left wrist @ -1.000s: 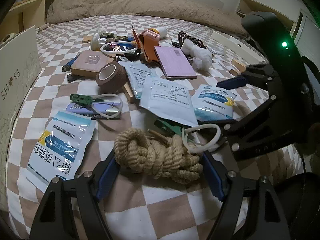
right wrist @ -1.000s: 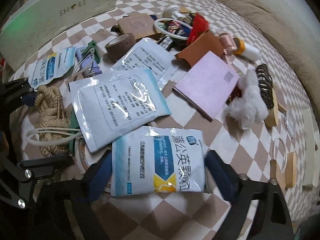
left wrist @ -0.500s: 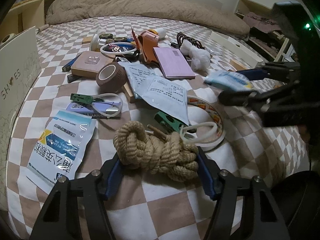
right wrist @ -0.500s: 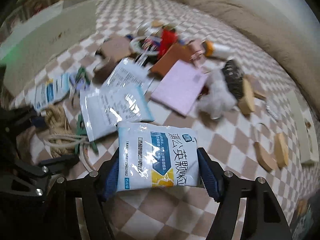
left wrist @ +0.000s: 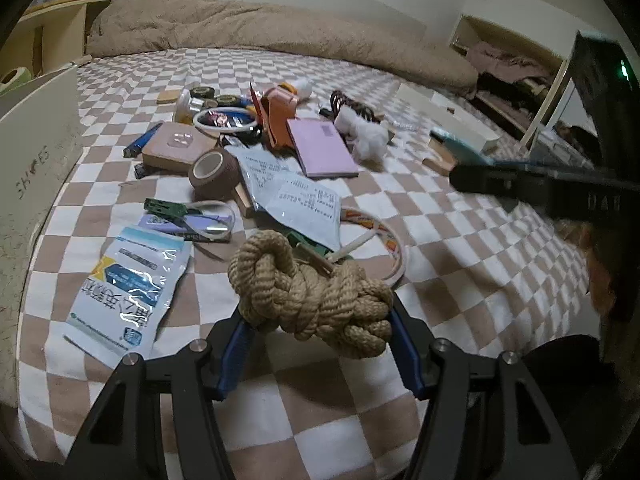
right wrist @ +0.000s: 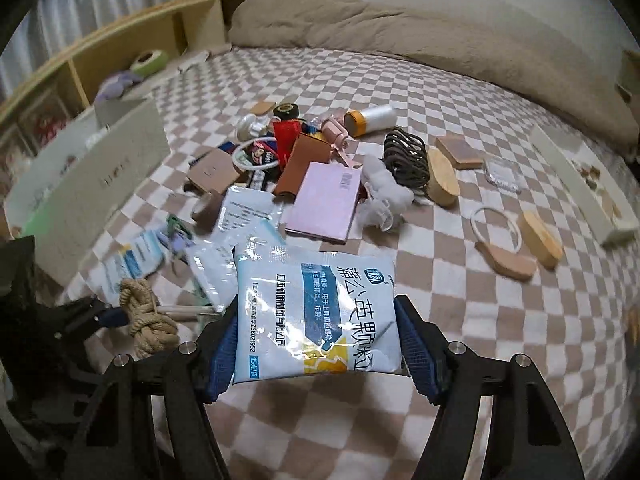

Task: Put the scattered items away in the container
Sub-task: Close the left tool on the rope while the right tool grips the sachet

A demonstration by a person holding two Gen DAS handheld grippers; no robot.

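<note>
Shoe box (left wrist: 36, 152) interior is hidden from both views; contents cannot be told. It stands on the checkered bedspread (left wrist: 460, 264), left of the clutter. Right gripper (right wrist: 318, 340) is clamped on a blue-and-white sachet (right wrist: 316, 312), raised off the bedspread. Left gripper (left wrist: 316, 332) is clamped on the rope bundle (left wrist: 312, 292), right of the shoe box.

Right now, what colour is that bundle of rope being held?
Tan, a natural beige; the rope bundle shows best in the left wrist view.
</note>
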